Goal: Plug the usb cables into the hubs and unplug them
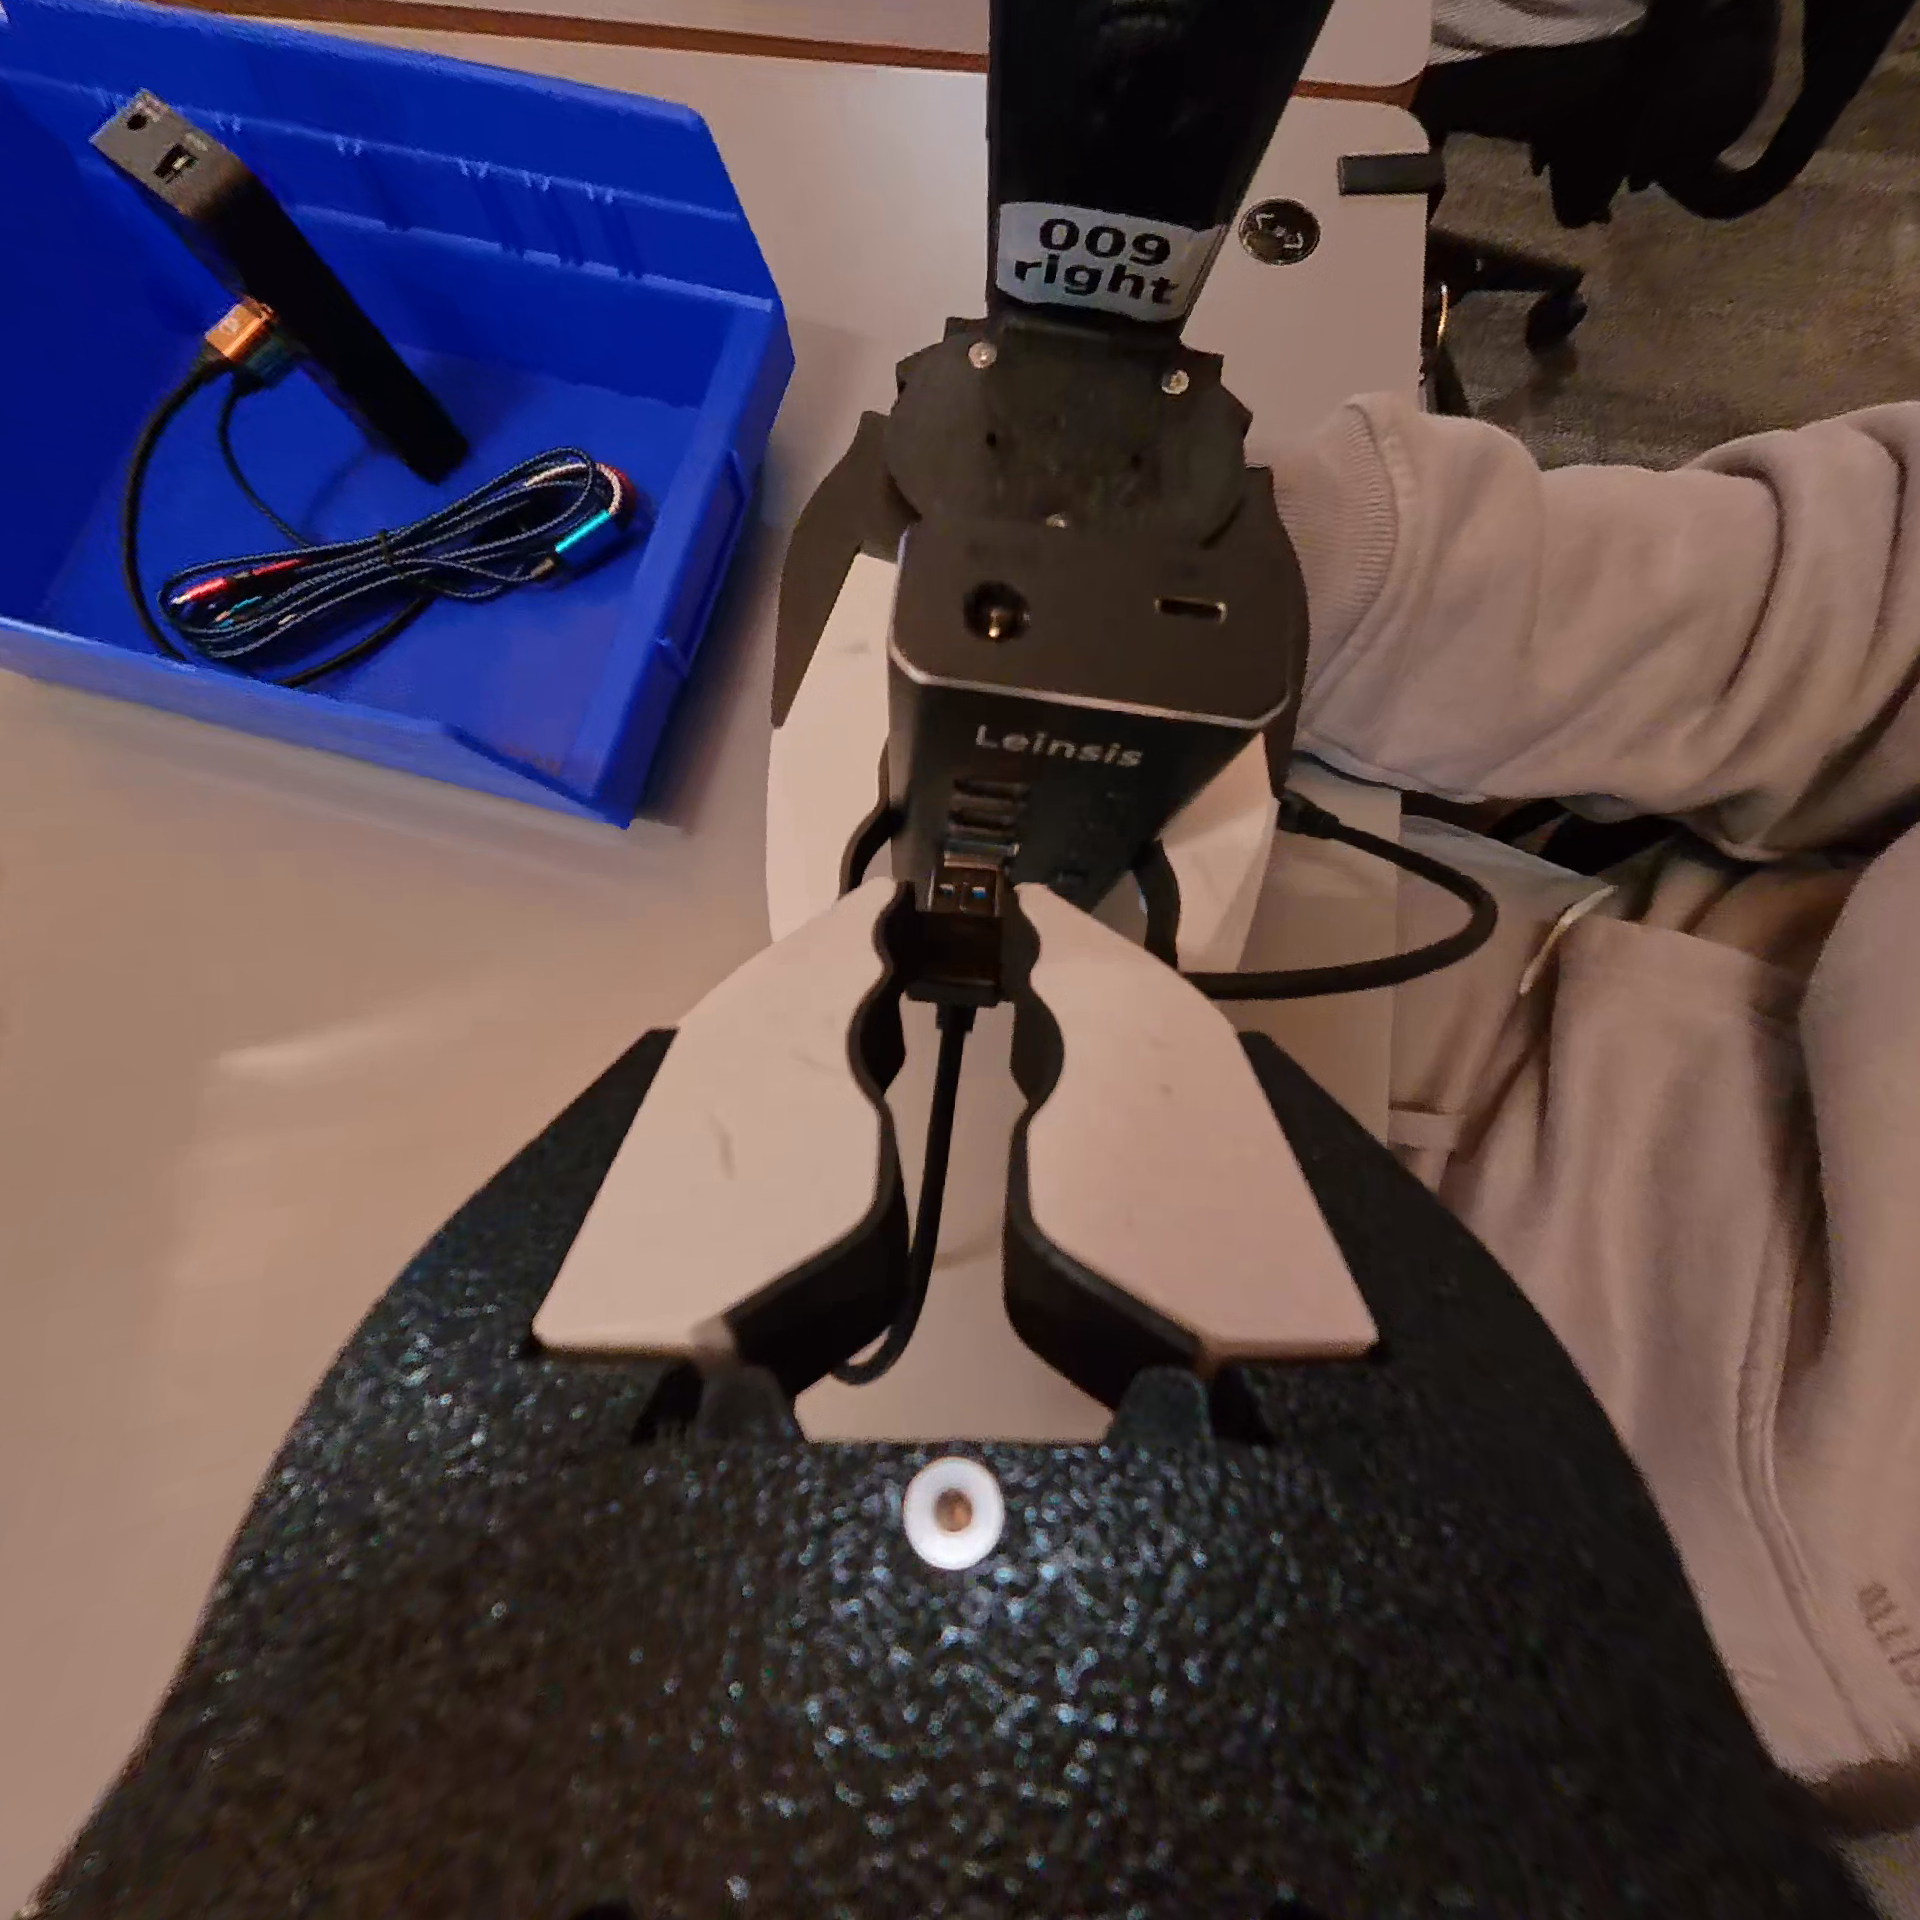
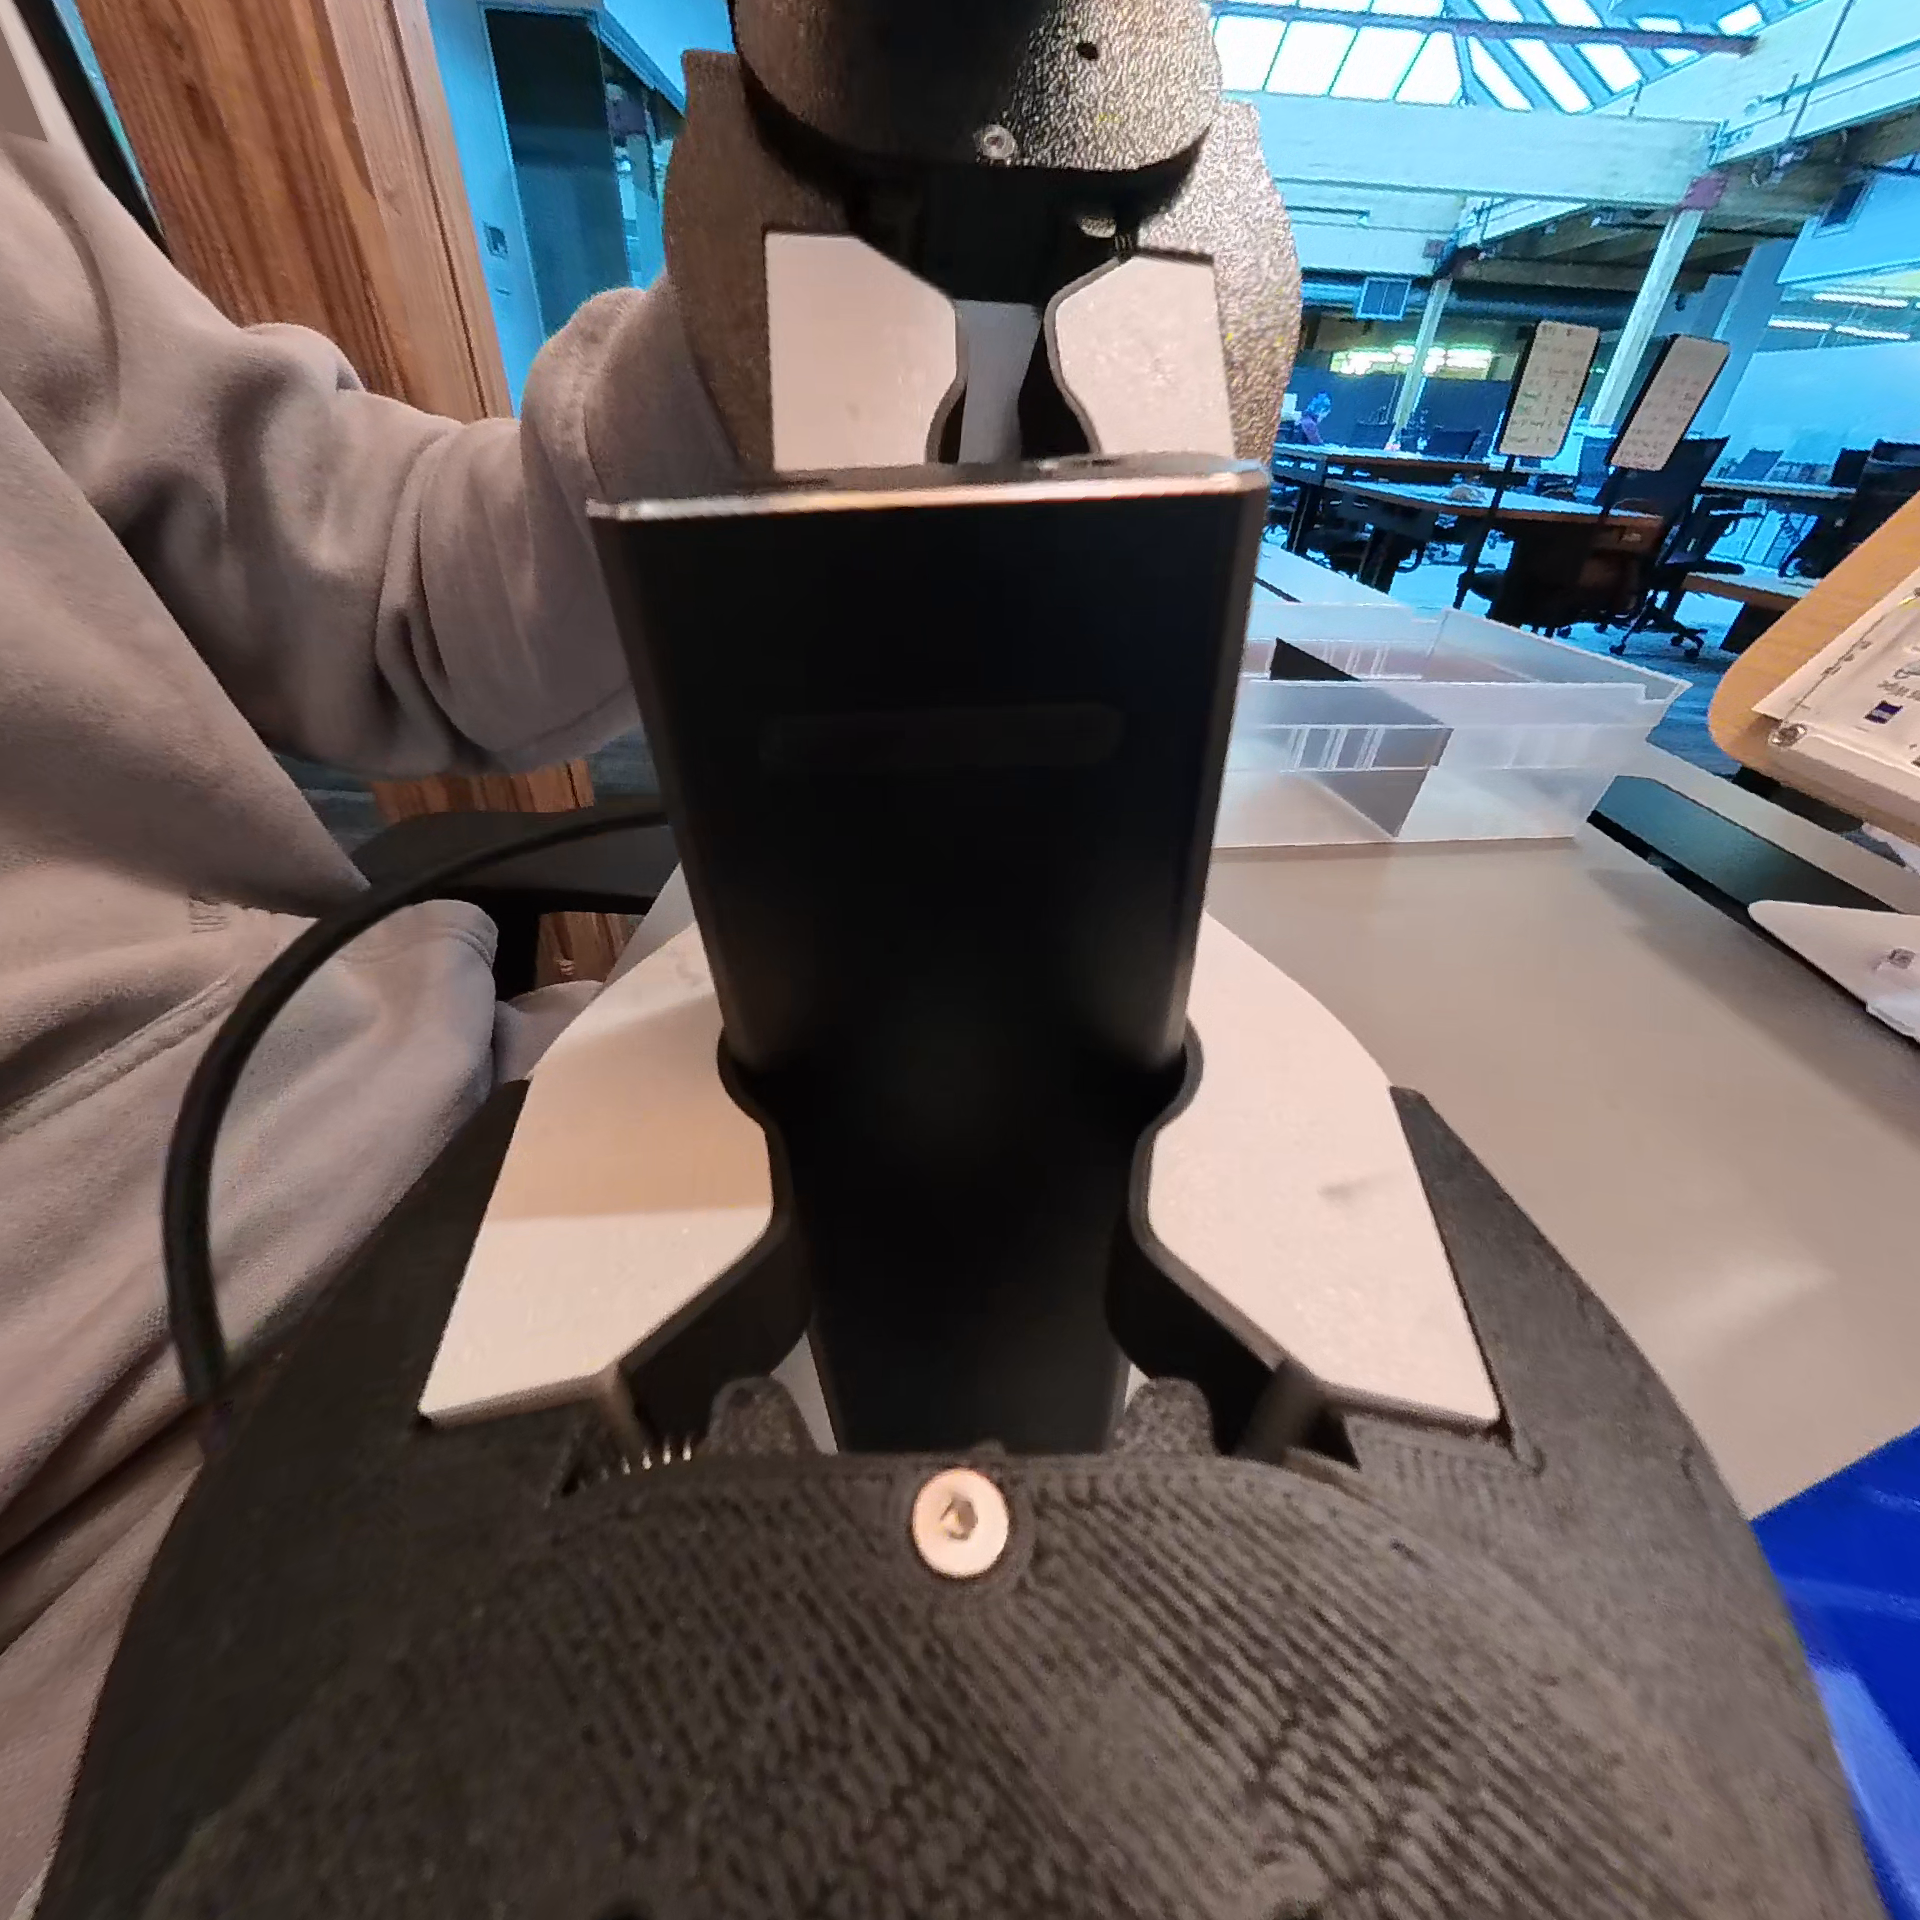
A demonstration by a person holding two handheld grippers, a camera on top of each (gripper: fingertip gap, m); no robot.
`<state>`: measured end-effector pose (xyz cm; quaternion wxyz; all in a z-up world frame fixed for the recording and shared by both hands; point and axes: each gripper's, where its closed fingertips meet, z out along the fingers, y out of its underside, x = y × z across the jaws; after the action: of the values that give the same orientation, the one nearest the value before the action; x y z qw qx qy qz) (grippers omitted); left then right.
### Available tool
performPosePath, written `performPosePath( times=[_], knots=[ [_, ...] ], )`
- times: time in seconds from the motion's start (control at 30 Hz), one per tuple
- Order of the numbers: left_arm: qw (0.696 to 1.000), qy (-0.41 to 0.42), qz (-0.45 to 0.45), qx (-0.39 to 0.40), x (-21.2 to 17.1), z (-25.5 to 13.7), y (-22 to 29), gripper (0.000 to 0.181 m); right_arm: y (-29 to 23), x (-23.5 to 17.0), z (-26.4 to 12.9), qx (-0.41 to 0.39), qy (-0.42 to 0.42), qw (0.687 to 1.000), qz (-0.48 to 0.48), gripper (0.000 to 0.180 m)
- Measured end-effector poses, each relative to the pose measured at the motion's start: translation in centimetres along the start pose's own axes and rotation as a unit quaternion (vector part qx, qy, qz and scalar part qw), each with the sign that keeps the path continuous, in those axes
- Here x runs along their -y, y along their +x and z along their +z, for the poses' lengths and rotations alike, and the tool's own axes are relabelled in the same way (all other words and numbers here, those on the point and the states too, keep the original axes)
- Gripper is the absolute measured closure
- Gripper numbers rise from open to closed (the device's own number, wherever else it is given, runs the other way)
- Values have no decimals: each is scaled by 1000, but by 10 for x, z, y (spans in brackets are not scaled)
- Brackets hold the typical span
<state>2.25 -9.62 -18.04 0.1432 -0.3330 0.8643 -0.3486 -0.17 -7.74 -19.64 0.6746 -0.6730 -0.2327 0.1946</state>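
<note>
USB plug [image 1: 954, 935], tip hidden at the hub [image 1: 1081, 727], pinched by left jaws; right jaws clamp the hub.

left hand-held gripper [image 1: 954, 940] clamps USB plug [image 1: 958, 914]; plug at hub [image 1: 1081, 707]; right hand-held gripper [image 1: 1039, 665] grips hub

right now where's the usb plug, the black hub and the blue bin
usb plug [image 1: 958, 928], left wrist view, its black body
black hub [image 2: 935, 790], right wrist view, its flat back face
blue bin [image 1: 717, 457], left wrist view, its right wall

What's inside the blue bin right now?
The blue bin holds a second hub leaning up with an orange plug in it, plus a bundled cable. The bin's near wall hides part of its floor.
</note>
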Motion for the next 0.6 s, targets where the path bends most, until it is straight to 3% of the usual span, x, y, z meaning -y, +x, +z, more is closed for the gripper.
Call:
performPosePath(
  times=[0.4, 0.6],
  knots=[
    [1000, 13, -3, -1, 5, 9, 1, 165, 2, 0, -1, 1, 14, 1000, 13, 107],
    [993, 110, -32, -16, 17, 5, -1, 166, 3, 15, -6, 6, 69, 997, 29, 107]
  ],
)
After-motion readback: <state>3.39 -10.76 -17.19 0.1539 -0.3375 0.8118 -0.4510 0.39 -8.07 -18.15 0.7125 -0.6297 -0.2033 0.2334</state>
